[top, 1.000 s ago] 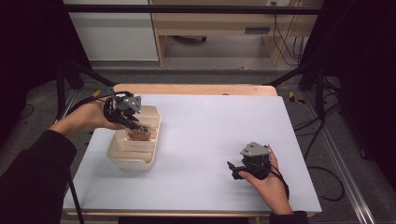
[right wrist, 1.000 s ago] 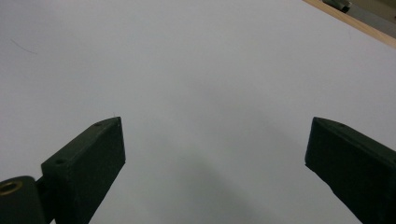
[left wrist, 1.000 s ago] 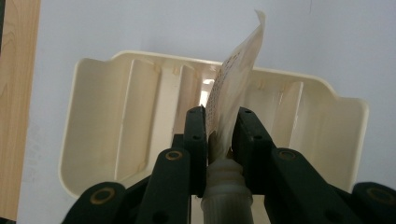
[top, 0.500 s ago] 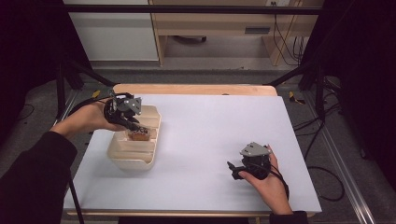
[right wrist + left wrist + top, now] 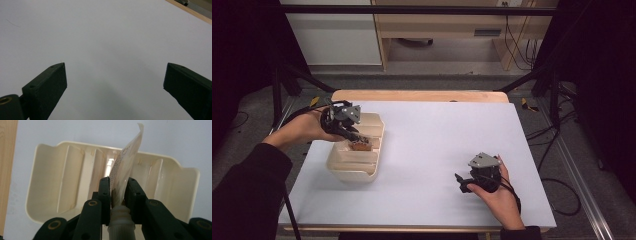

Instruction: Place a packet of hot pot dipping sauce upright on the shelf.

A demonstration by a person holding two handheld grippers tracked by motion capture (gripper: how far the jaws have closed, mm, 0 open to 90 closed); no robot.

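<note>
Little changed over the last second: left gripper parked at the same spot over the cream tray, right gripper unmoved on the bare white table. Read as a pause at the point of placing, not a carry in progress; release seemingly the step left. Left jaws clenched on a soft tube-like pouch, pinched just above its ribbed white neck, flat printed end sticking up and away past the fingertips in the left gripper view. Pouch hanging over the tray's middle slots, ribs and dividers spread out behind it; contact with the tray floor hard to judge from either view, perhaps a small gap. From the high view, only a brownish patch visible at the jaw tips, inside the tray's far half, near the divider. Right jaws spread wide, nothing between them, plain table ahead in the right gripper view, well apart from tray and pouch. Next move likely a slight lowering, then opening of the left jaws, with care against the limp pouch tipping across a divider.
</note>
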